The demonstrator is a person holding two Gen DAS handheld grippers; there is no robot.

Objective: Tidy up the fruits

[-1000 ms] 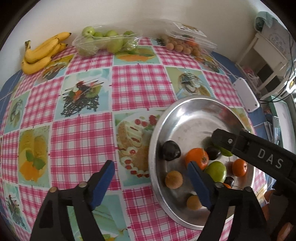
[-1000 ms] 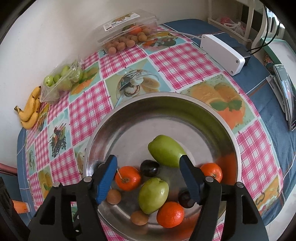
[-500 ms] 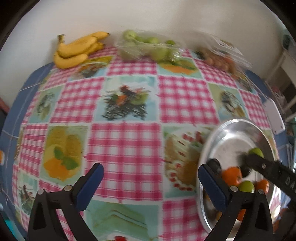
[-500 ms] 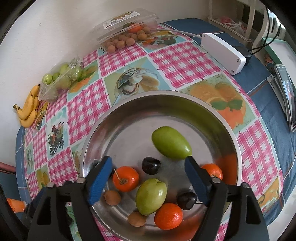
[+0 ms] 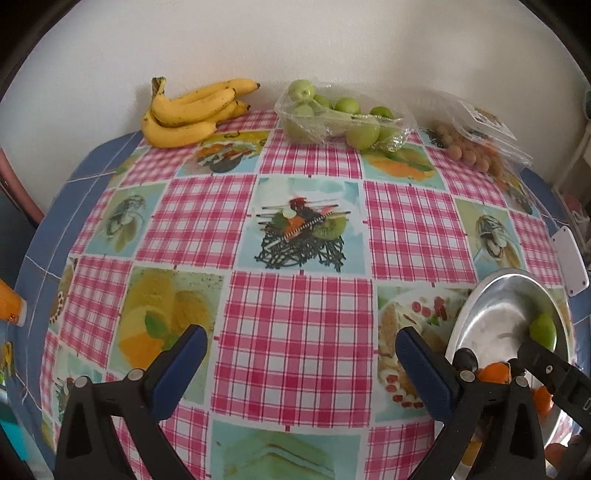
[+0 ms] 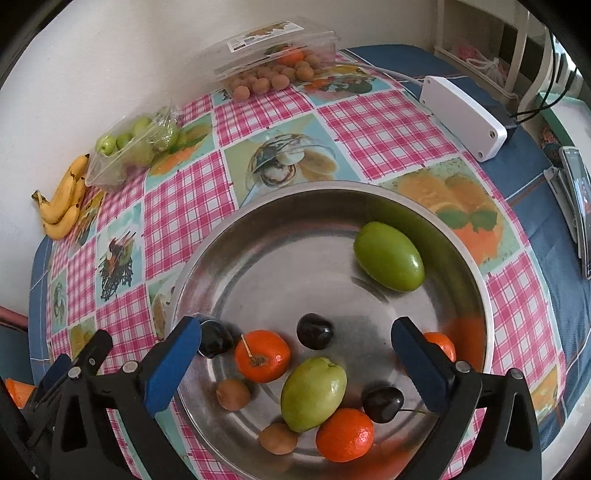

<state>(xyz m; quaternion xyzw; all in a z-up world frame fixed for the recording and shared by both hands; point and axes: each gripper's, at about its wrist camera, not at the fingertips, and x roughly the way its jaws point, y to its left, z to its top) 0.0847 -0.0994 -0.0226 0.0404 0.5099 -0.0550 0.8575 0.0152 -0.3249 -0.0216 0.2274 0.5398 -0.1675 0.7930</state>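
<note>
Steel bowl [image 6: 476,280], lower centre of the right view: holds oranges, dark plums, one green mango [image 6: 388,256] with long axis running upper left to lower right. Clamshell label [image 6: 264,35] unreadable. Right gripper [image 6: 295,363] wide open, empty, above the bowl. Left gripper [image 5: 301,363] wide open, empty, over the tablecloth [image 5: 299,328].

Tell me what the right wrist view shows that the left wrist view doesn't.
Only the right wrist view shows the whole bowl, its brown fruits and pear, with the right tongs open above them. Only the left shows the left tongs, open over bare tablecloth. Both show the bananas, the bagged green fruit and the clamshell box.
</note>
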